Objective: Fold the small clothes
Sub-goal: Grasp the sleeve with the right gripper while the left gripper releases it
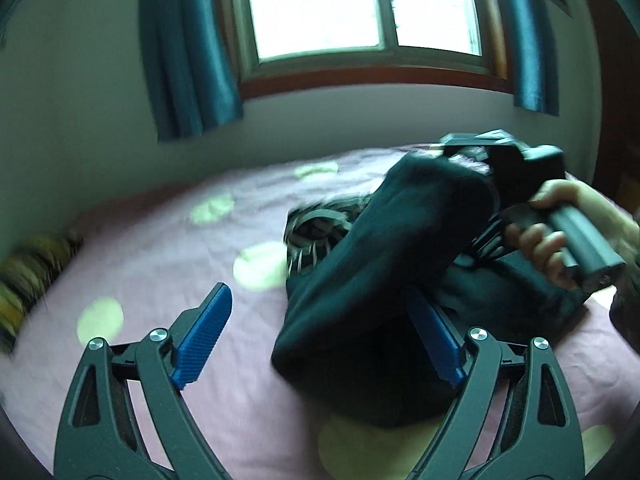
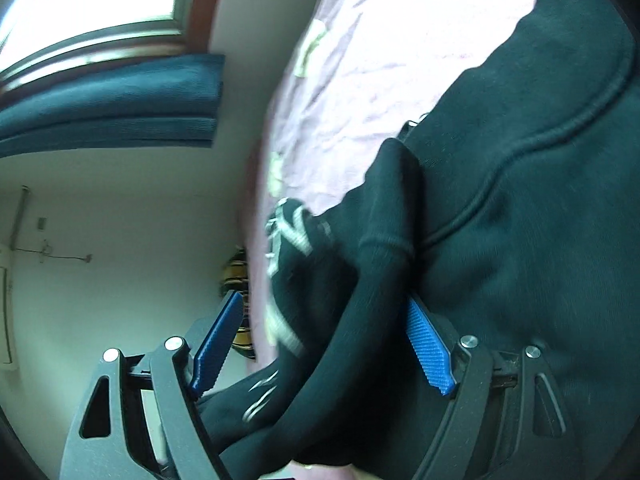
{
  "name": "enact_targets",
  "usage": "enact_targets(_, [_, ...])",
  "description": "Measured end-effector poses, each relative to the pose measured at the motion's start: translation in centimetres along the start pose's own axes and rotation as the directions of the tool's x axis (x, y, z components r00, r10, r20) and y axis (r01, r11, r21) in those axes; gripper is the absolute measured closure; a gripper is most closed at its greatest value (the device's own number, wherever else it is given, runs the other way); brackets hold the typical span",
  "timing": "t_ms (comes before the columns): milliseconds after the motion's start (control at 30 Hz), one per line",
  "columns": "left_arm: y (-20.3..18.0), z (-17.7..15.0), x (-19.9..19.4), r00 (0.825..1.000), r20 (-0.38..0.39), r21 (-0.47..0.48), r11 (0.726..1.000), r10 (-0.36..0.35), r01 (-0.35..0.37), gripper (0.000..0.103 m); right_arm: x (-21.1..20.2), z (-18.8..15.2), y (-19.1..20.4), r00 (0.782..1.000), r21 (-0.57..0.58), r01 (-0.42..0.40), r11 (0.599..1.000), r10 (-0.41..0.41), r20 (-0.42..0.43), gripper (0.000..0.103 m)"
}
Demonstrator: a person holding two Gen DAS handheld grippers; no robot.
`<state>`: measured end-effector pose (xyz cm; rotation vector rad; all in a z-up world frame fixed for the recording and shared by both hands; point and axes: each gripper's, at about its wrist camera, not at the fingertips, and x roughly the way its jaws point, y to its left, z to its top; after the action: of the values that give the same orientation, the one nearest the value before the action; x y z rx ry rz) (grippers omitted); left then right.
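Note:
A dark sweatshirt point(image 1: 400, 256) with a white print lies bunched on the pink bed. Part of it drapes over my right gripper, which shows in the left wrist view point(image 1: 516, 168) held in a hand at the right. My left gripper point(image 1: 320, 340) is open, its blue pads wide apart, and a fold of the garment hangs between them against the right pad point(image 1: 434, 338). In the right wrist view the right gripper point(image 2: 324, 344) is open, tilted sideways, with a sleeve point(image 2: 380, 248) and the garment body point(image 2: 540, 200) lying between and over its fingers.
The pink sheet point(image 1: 160, 264) with pale green dots covers the bed. A striped yellow and dark item point(image 1: 28, 276) lies at the bed's left edge. A wall with a window point(image 1: 360, 12) and teal curtains point(image 1: 184, 52) stands behind the bed.

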<state>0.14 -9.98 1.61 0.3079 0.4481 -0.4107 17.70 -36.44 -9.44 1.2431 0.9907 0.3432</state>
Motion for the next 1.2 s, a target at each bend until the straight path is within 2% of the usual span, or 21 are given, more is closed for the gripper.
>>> enact_targets(33, [-0.8,0.2,0.2,1.000,0.013,0.047,0.999,0.009,-0.009,0.015,0.3,0.2,0.1,1.000,-0.018,0.023,1.000,-0.023,0.002,0.029])
enact_targets(67, [-1.5,0.4,0.5,1.000,0.020,0.088,0.996,0.012,-0.014,0.017,0.5,0.4,0.2,0.998,-0.046,0.058,0.997,-0.058,0.003,0.049])
enact_targets(100, [-1.9,0.5,0.7,1.000,0.023,0.106,0.994,0.012,-0.014,0.020,0.6,0.5,0.4,0.997,-0.073,0.074,0.995,-0.074,0.012,0.059])
enact_targets(133, [-2.3,0.6,1.2,1.000,0.012,0.119,0.993,-0.008,0.007,0.041,0.5,0.6,0.6,0.997,-0.081,0.075,0.994,-0.074,0.022,0.068])
enact_targets(167, [-2.5,0.7,1.7,0.999,-0.008,0.117,0.992,-0.044,0.044,0.054,0.5,0.7,0.8,0.997,-0.095,0.078,0.992,-0.075,0.028,0.076])
enact_targets(200, [-2.6,0.8,2.1,0.997,-0.024,0.108,0.992,-0.067,0.069,0.066,0.1,0.7,1.3,0.996,-0.124,0.082,0.989,-0.078,0.039,0.077])
enact_targets(267, [-3.3,1.4,2.3,0.996,-0.031,0.100,0.991,-0.084,0.086,0.072,-1.0,0.6,2.1,0.996,-0.167,0.072,0.983,-0.063,0.059,0.080])
enact_targets(333, [-4.1,2.5,1.7,0.996,-0.016,0.106,0.991,-0.086,0.087,0.075,-3.1,0.5,2.7,0.996,-0.223,0.055,0.973,-0.039,0.077,0.081])
enact_targets(433, [-5.5,3.9,0.4,0.991,0.010,0.085,0.987,-0.137,0.135,0.078,-6.2,1.5,3.9,0.995,-0.288,0.028,0.957,0.003,0.104,0.081])
enact_targets(567, [-9.3,5.0,-0.9,0.978,0.055,0.116,0.974,-0.202,0.195,0.079,-10.3,2.8,2.8,0.991,-0.320,0.010,0.947,0.033,0.131,0.081])
enact_targets(633, [-12.0,5.0,-0.5,0.972,0.056,0.154,0.964,-0.229,0.218,0.079,-11.9,3.6,0.9,0.989,-0.301,0.013,0.953,0.032,0.144,0.081])
enact_targets(767, [-17.0,4.1,1.5,0.954,-0.008,0.206,0.933,-0.299,0.294,0.079,-13.9,4.9,-5.0,0.988,-0.208,0.028,0.978,0.005,0.156,0.081])
enact_targets(900, [-20.5,2.1,3.2,0.948,-0.073,0.271,0.909,-0.309,0.317,0.079,-14.2,5.0,-10.3,0.990,-0.120,0.053,0.991,-0.037,0.135,0.081])
enact_targets(1000, [-22.2,0.2,4.0,0.950,-0.108,0.334,0.890,-0.292,0.311,0.078,-13.7,5.2,-11.9,0.990,-0.093,-0.009,0.996,0.022,0.138,0.082])
enact_targets(1033, [-22.4,-0.1,3.9,0.954,-0.098,0.349,0.888,-0.285,0.301,0.075,-13.7,5.2,-12.0,0.990,-0.086,-0.028,0.996,0.040,0.136,0.082])
enact_targets(1100, [-22.8,-0.4,3.3,0.957,-0.073,0.377,0.881,-0.280,0.287,0.063,-14.3,5.0,-11.8,0.991,-0.080,-0.043,0.996,0.053,0.126,0.078])
enact_targets(1167, [-22.6,-0.4,2.2,0.952,-0.048,0.387,0.873,-0.303,0.297,0.043,-15.7,4.2,-11.2,0.989,-0.079,-0.035,0.996,0.046,0.140,0.067])
enact_targets(1200, [-22.2,-0.6,1.2,0.952,-0.024,0.392,0.873,-0.306,0.290,0.040,-16.9,3.4,-10.6,0.986,-0.089,-0.030,0.996,0.044,0.160,0.061])
